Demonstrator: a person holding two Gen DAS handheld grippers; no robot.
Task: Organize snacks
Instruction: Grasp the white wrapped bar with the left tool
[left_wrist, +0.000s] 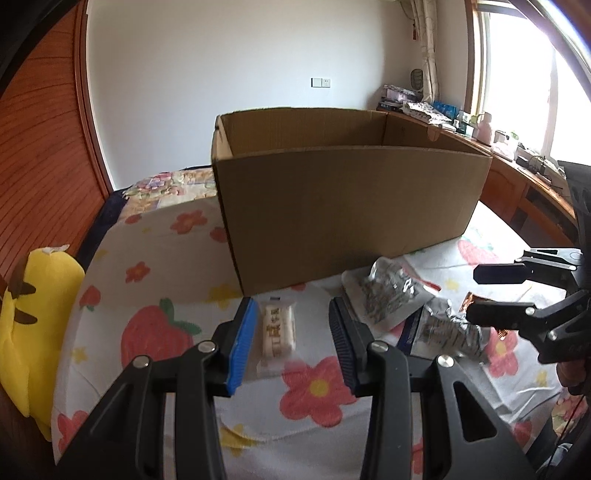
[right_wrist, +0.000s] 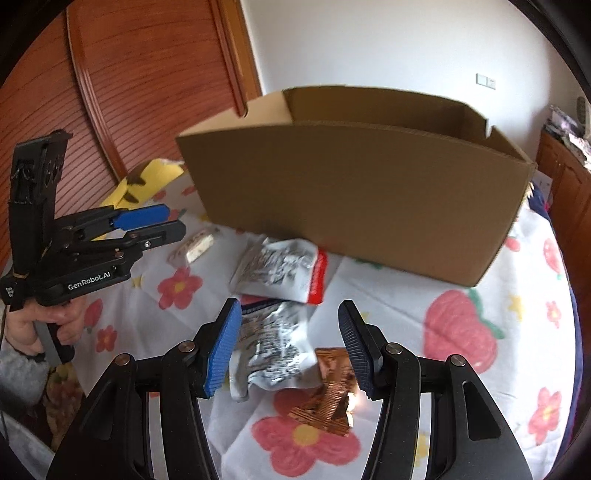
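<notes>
The small cream snack packet (left_wrist: 277, 328) lies on the floral bedspread (left_wrist: 162, 236) just before the open cardboard box (left_wrist: 347, 206), its long axis running away from the left gripper (left_wrist: 291, 334), whose jaws stand apart, straddling it untouched. The right gripper (right_wrist: 290, 349), also parted, hangs over a crumpled silver pouch (right_wrist: 273, 350).

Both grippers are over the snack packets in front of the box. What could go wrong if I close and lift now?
The right gripper straddles both the silver packet and the copper wrapper; closing may pinch both, or only a crinkled edge that slips. The left gripper has the small white bar off-centre, close to its blue-padded finger, so it may twist out. The cardboard box wall stands tall, so a low carry could hit it.
</notes>
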